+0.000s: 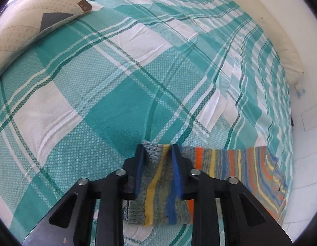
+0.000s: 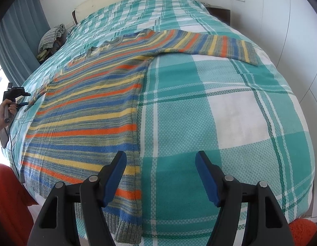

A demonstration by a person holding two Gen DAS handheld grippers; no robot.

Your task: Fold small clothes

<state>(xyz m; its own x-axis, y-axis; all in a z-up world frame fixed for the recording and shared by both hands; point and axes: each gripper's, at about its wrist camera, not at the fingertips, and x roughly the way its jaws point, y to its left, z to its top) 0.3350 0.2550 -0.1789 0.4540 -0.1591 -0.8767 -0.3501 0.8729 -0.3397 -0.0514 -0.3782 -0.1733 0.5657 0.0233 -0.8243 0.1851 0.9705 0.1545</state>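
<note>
striped knit, our sweater, lies flat on the teal plaid bedspread, its far sleeve stretched out sideways. our left gripper pinches the cuff of the other sleeve, jaws narrow on the wool. our right gripper hangs over the sweater's near edge, jaws wide, holding nothing. we see a patterned pillow at the bed's far corner.
</note>
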